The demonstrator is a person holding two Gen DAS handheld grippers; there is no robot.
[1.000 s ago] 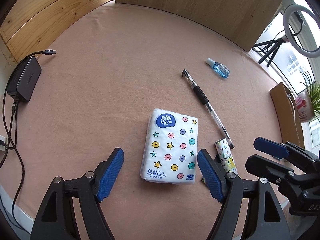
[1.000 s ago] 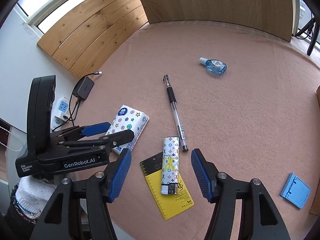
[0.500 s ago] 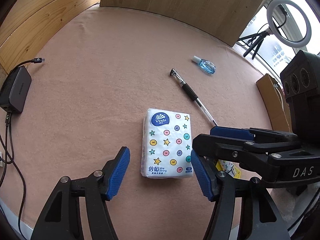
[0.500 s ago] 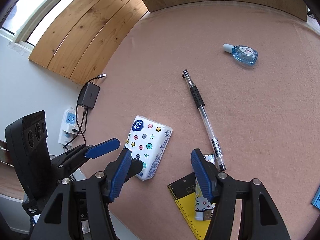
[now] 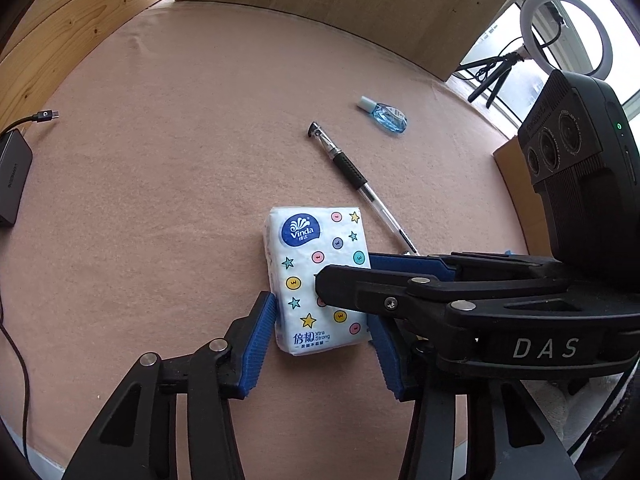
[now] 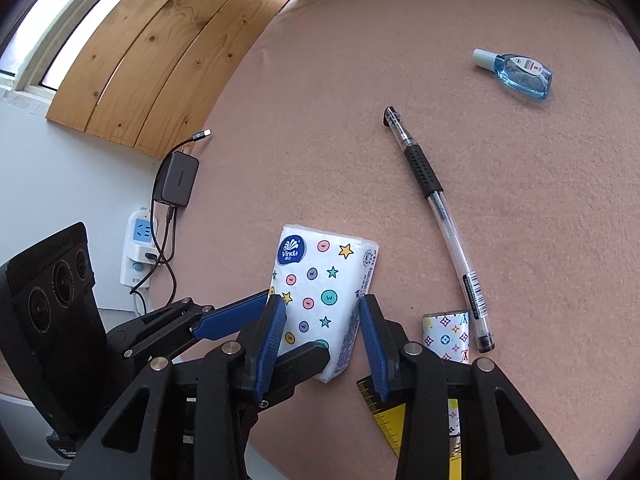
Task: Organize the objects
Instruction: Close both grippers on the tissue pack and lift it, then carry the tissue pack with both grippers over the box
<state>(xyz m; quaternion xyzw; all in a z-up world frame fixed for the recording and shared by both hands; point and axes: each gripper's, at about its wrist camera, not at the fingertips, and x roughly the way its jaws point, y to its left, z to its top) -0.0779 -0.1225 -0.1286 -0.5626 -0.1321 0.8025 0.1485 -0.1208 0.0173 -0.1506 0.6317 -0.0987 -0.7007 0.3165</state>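
Tissue pack (image 5: 316,276) lies flat on the pink tabletop (image 5: 160,160), lower centre of frame. Left tool (image 5: 320,344) has been closing; its blue pads now clamp the pack's sides. Right tool (image 6: 322,344) has likewise been closing and straddles the pack; contact cannot be confirmed.

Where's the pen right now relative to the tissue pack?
In both wrist views the pen lies diagonally on the pink mat, just right of the tissue pack, apart from it, with the small blue bottle beyond its far end.
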